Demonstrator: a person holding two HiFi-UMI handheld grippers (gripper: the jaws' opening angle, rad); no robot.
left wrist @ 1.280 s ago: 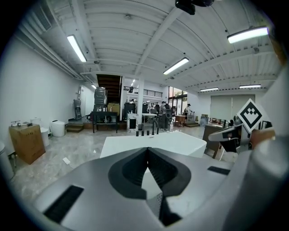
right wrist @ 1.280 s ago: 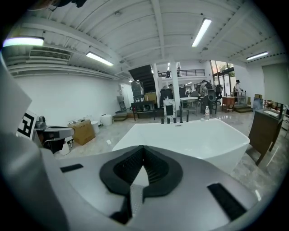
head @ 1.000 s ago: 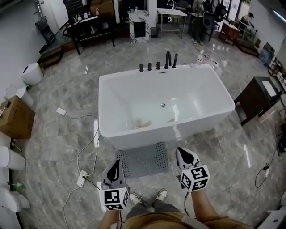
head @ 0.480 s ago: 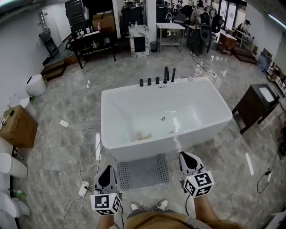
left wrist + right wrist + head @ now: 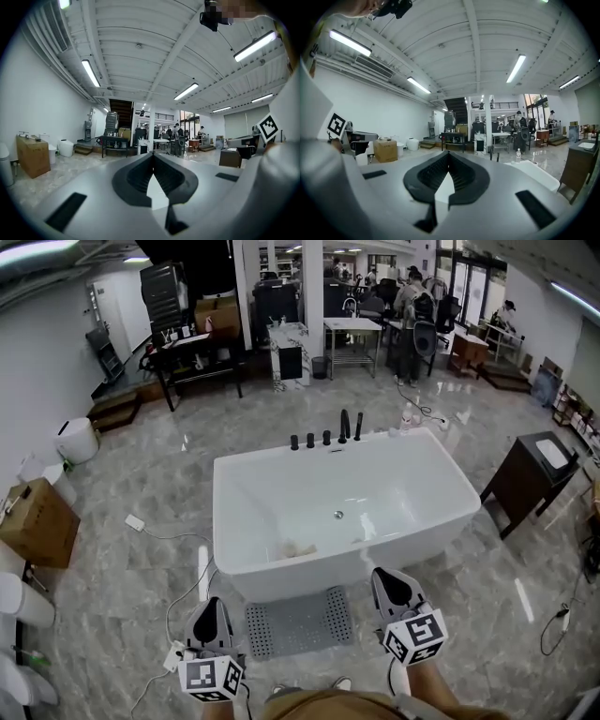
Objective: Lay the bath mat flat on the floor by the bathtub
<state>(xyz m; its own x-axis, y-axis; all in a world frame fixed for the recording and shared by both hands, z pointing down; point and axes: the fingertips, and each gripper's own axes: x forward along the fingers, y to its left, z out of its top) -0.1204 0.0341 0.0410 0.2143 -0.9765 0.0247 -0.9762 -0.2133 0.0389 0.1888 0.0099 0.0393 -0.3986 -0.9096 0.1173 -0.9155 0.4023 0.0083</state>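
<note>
Grey perforated bath mat (image 5: 298, 622) lies flat on marble floor (image 5: 141, 474), just beside front wall of white bathtub (image 5: 281, 568). L gripper (image 5: 212, 610) hangs over mat's left end and R gripper (image 5: 386, 579) over its right end, neither touching it. Both jaw pairs are pressed together w/ nothing btwn them. Both point roughly level into the room.

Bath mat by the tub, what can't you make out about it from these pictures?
- Bath mat: the head view shows it too small to tell if every corner lies flat.
- Both gripper views: aimed level across the room, they miss the mat entirely.
- Pale scraps in the bathtub: too small to identify.
</note>
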